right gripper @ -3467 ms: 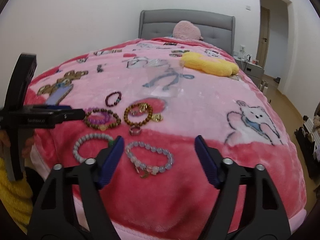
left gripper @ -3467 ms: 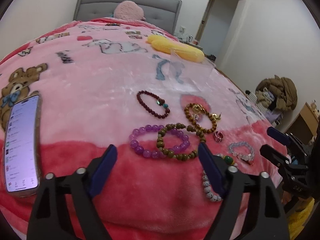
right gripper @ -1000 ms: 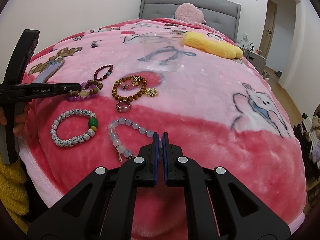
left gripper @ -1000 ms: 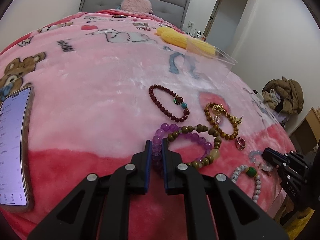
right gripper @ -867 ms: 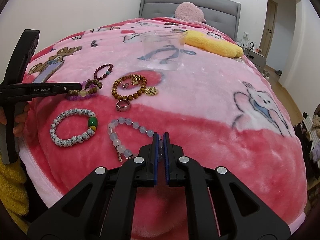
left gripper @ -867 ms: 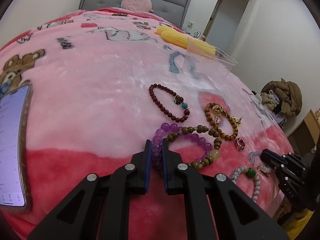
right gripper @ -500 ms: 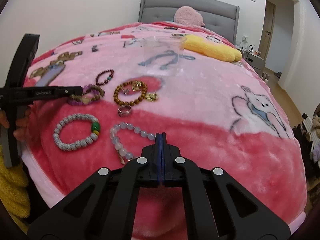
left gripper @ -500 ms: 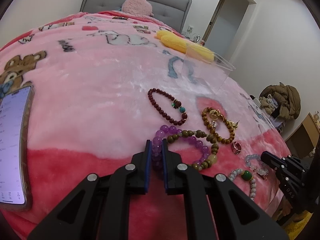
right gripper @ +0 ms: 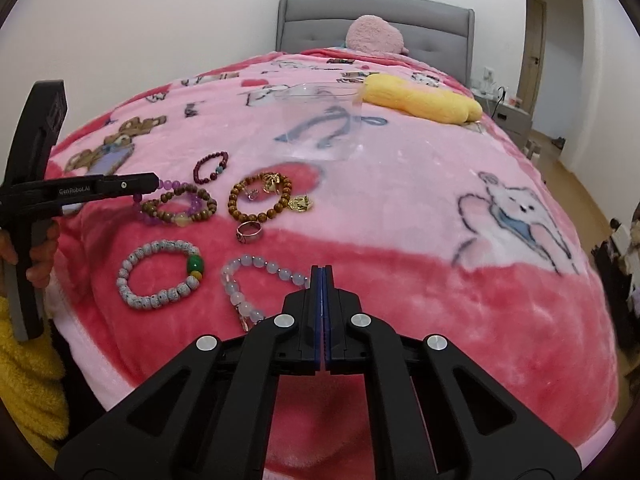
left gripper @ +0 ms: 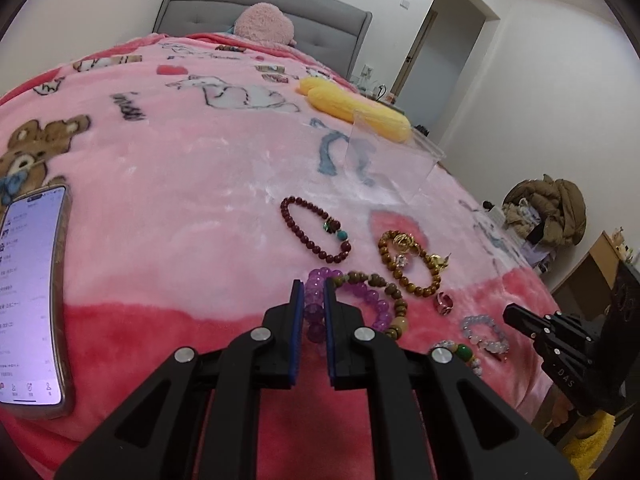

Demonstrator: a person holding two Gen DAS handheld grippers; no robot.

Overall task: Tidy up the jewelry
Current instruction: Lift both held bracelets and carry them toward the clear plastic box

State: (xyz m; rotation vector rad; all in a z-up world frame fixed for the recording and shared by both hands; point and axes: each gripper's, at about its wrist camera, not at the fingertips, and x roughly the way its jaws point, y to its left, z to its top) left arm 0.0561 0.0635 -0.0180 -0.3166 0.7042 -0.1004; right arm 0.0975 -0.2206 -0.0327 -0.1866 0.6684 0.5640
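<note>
A: Surface?
B: Bed (right gripper: 500, 312), covered by pink cartoon blanket (left gripper: 192, 168).
A: Contents?
B: Six beaded bracelets and a ring (right gripper: 249, 232) are laid near the front edge; clear container (right gripper: 320, 120), yellow plush (right gripper: 420, 100), phone (left gripper: 32, 300) beyond.

Black gripper (left gripper: 311, 300) frames, blue pads, silver screws, yellow fleece sleeve (right gripper: 24, 380).

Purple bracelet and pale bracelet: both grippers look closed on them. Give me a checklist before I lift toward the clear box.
1. Left gripper shut on purple bracelet: ok.
2. Purple bracelet free of the brown-bead bracelet: not ok, they overlap.
3. Right gripper shut on pale bracelet: cannot tell, beads end at the tips.
4. Clear box open on top: ok.
5. Ring apart from both grips: ok.
</note>
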